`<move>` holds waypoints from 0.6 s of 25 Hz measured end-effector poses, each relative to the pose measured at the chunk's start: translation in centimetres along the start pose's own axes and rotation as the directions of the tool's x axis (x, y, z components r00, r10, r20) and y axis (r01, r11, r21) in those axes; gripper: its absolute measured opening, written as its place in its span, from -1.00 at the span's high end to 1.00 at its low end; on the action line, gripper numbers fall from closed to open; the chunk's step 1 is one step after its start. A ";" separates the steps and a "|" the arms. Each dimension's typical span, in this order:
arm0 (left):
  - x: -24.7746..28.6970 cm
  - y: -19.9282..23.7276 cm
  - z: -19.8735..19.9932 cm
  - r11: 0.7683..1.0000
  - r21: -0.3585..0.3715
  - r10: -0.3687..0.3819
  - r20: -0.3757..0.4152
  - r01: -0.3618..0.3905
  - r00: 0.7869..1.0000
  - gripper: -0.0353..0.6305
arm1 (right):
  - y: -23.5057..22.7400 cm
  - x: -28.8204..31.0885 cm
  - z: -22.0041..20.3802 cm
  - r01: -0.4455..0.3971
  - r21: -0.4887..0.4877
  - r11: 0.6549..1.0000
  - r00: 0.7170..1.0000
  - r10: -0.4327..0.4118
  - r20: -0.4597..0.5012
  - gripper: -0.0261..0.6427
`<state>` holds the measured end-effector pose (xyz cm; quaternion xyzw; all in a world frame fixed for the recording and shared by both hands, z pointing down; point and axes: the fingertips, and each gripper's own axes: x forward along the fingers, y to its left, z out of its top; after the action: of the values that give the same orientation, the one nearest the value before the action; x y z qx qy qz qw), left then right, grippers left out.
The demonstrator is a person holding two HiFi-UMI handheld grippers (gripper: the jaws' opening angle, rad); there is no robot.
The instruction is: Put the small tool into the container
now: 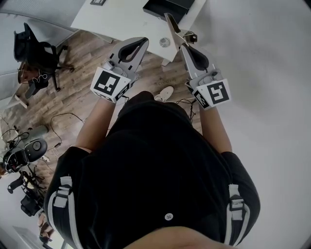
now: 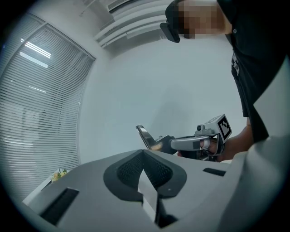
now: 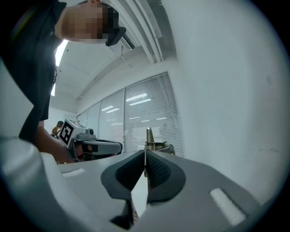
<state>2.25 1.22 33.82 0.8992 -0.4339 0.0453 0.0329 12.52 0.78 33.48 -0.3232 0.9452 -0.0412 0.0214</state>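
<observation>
Two grippers are raised in front of the person's chest, above the floor (image 1: 82, 92) and short of the table (image 1: 116, 24). The right gripper (image 1: 187, 47) is clamped on the tool (image 1: 173, 28). The right gripper view shows its pads pressed on a thin metal blade that passes between them and sticks out past the tips. The left gripper (image 1: 142, 43) has its jaws together with nothing between them, and it is held level with the right one and a little apart from it. The tool is therefore in the air, well apart from the black box (image 1: 167, 8) at the table's far edge, which I take to be the container. I judge the pickup finished and the carry to be the step in hand. The next move calls for reaching forward over the table, bringing the tool's free end above the box's opening, lowering it and parting the jaws. The left gripper seems to have no part in this. The tool's long axis runs on from the right gripper's own line. Its gripped end is toward the person, and its free tip points forward and slightly left, toward the box. It lies edge-on between the pads, with most of its length beyond them, so I would expect it to pivot if it is knocked.
</observation>
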 end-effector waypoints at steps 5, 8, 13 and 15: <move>1.9 1.6 1.3 1.000 0.001 0.008 -0.005 -0.008 1.000 0.87 | -2.1 2.1 1.1 -0.014 0.001 1.000 1.000 0.014 -0.006 0.87; 2.8 4.0 2.2 1.000 -0.010 0.006 -0.014 -0.006 1.000 0.87 | -3.3 4.8 2.2 -0.011 0.007 1.000 1.000 0.012 -0.015 0.87; 4.0 5.1 1.3 0.999 -0.024 -0.026 -0.014 0.026 1.000 0.87 | -4.4 6.0 1.2 0.011 0.003 1.000 0.999 -0.011 -0.035 0.87; 5.0 6.7 1.3 0.998 -0.023 -0.051 -0.012 0.051 0.999 0.87 | -5.1 7.6 1.1 0.027 -0.007 1.000 0.999 -0.027 -0.043 0.87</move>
<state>0.21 -6.96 33.26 0.9093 -0.4111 0.0450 0.0471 9.72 -7.96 32.73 -0.3351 0.9411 -0.0455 -0.0007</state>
